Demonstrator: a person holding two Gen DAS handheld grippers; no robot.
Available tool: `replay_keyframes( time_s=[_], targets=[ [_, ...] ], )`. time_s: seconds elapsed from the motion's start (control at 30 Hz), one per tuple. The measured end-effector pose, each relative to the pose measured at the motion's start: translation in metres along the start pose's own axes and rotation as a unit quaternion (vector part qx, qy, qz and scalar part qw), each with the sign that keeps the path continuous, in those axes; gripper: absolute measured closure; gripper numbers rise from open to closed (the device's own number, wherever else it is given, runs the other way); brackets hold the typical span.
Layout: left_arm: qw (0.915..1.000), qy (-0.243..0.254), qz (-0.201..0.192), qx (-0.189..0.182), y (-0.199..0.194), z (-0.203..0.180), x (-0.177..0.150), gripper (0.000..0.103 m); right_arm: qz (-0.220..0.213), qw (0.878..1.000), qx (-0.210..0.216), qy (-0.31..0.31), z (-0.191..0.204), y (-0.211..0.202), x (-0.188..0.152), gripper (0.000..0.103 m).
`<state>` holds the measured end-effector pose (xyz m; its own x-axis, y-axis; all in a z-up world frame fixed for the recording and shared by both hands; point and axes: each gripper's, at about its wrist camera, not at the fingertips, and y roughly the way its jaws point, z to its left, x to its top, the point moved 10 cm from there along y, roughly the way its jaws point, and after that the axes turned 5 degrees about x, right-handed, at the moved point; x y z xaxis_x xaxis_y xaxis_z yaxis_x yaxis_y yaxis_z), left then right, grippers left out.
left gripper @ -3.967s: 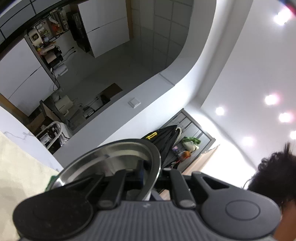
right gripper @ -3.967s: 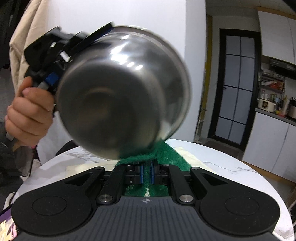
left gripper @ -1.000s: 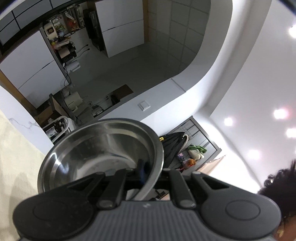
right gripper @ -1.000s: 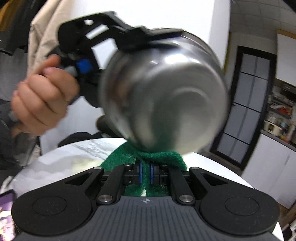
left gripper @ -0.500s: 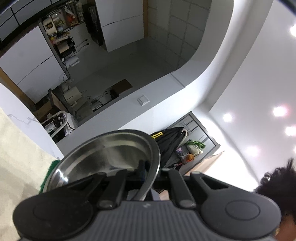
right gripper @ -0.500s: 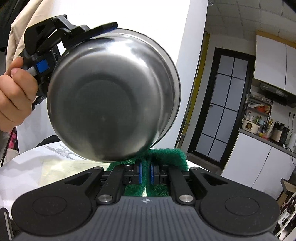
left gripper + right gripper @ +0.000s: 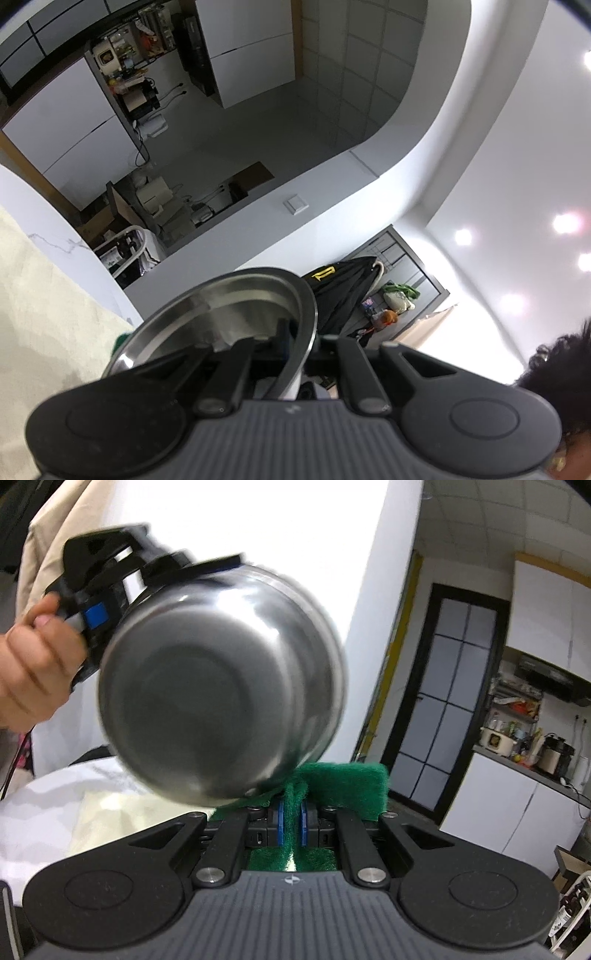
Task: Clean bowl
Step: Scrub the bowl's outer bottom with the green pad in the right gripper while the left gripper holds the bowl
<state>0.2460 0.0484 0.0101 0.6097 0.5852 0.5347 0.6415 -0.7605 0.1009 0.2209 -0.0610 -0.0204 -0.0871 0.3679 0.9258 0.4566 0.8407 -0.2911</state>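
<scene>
Scrubbing goes on: the steel bowl [image 7: 221, 686], clamped by its rim in the shut left gripper [image 7: 301, 345] and held up above the table [image 7: 44, 794], has tilted since half a second ago, so the green pad [image 7: 343, 781] pinched in the closed right gripper [image 7: 291, 827] meets another part of its underside.

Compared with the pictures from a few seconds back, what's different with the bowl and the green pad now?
The shiny steel bowl has swung to and fro over the green scouring pad, its tilt shifting between frames; it now sits more to the middle of the right wrist view, blurred. Nothing was taken up or let go: the left tool still clamps the bowl's rim and the right tool still pinches the pad.
</scene>
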Motion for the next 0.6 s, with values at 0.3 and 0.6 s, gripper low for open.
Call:
replay_keyframes(
  time_s=[0.3, 0.6],
  targets=[
    [1.0000, -0.003, -0.006, -0.003, 0.002, -0.001, -0.001, 0.097, 0.018, 0.996, 0.079, -0.046, 0.048, 0.002, -0.001, 0.094],
    [0.9997, 0.000, -0.003, 0.024, 0.005, 0.010, -0.002, 0.096, -0.018, 0.990, 0.125, -0.063, 0.081, -0.016, 0.017, 0.094]
  ],
)
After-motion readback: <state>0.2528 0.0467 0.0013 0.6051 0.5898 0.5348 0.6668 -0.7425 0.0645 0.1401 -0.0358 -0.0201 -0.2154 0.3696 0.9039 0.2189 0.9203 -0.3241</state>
